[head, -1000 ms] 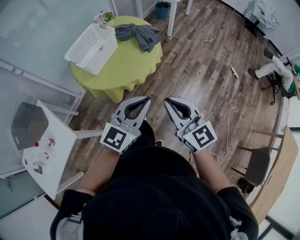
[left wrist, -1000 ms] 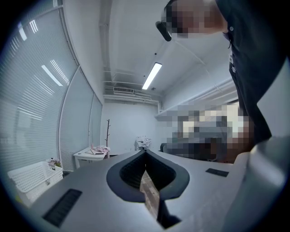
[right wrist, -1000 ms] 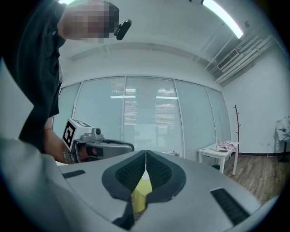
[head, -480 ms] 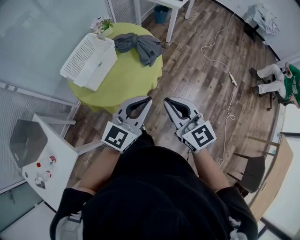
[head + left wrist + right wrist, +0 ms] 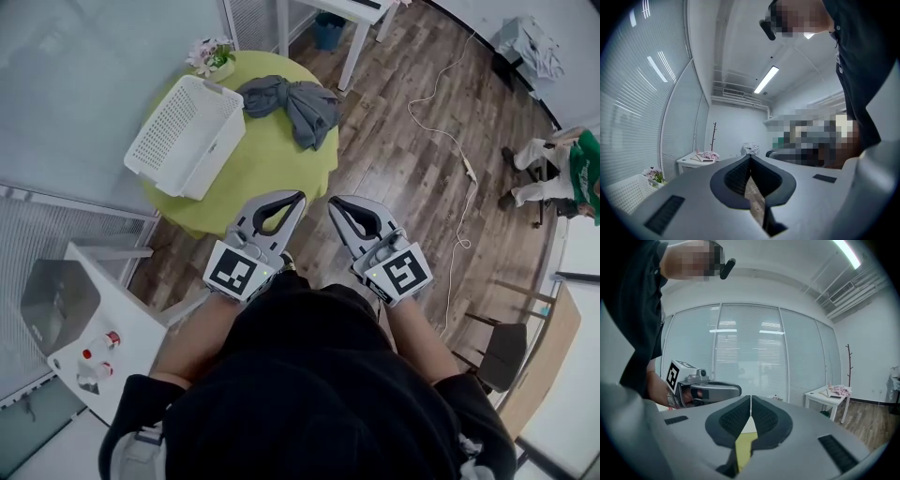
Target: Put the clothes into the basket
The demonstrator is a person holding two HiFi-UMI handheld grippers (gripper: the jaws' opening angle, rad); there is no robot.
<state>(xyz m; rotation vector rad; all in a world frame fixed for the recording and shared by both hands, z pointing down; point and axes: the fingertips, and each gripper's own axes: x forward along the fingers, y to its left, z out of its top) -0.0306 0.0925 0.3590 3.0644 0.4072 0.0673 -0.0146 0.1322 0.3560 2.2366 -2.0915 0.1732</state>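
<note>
The grey clothes (image 5: 289, 99) lie in a crumpled heap on the far side of a round table (image 5: 253, 164) covered in yellow-green cloth. They are not in the basket. The white basket (image 5: 186, 133) stands just beside them on the same table, to the left, and a small pot of flowers (image 5: 212, 57) sits at the table's far edge. In the head view, the left gripper (image 5: 300, 197) and the right gripper (image 5: 334, 202) are held side by side in front of the person's body. Each has its jaws pressed together on nothing. The left one's tips show over the table's near edge. Wooden floor (image 5: 394, 159) spreads to the right, with a white cable (image 5: 457, 141) trailing across it and a seated person (image 5: 553, 164) well apart. A white side table (image 5: 89, 328) carrying small bottles (image 5: 99, 346) stands at lower left.

Compared with a second ago, the table, basket and clothes sit lower and closer in the head view, while the grippers keep their place and stay closed.
</note>
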